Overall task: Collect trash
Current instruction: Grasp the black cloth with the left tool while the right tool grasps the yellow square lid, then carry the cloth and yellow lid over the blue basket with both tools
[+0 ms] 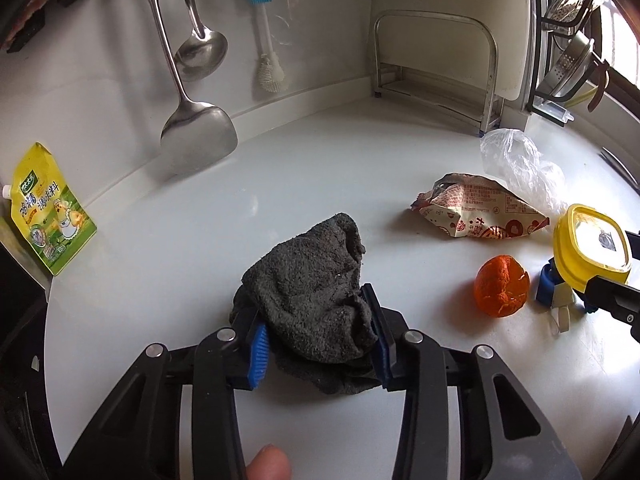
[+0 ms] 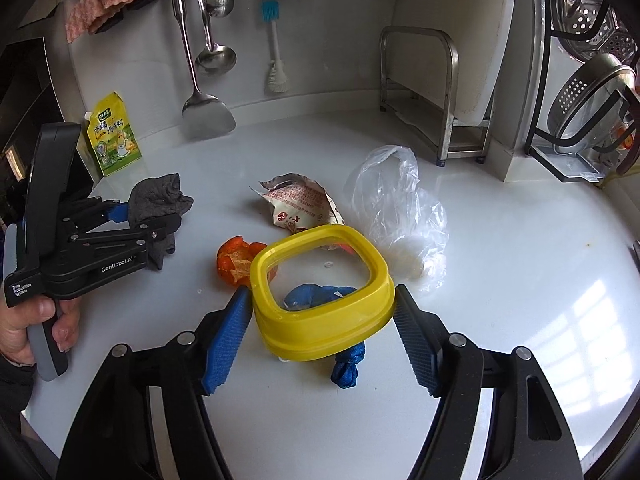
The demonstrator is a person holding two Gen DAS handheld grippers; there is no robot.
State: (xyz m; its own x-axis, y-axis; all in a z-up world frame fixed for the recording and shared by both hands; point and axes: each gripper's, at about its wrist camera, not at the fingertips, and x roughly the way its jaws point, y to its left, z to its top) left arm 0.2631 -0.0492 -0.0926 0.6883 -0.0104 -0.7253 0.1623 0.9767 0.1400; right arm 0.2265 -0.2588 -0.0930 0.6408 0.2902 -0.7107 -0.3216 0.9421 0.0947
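Trash scattered on white worktop: orange peel near centre, torn snack wrapper behind it, crumpled clear plastic bag to the right. Left gripper with fingers closed on dark grey cloth, bunched between blue pads. Right gripper with fingers either side of yellow-rimmed container, pads touching its rim at both sides. Blue fabric lying beneath the container. Yellow seasoning pouch standing at far left.

Left gripper clamped tight; right gripper spread wide, gripping
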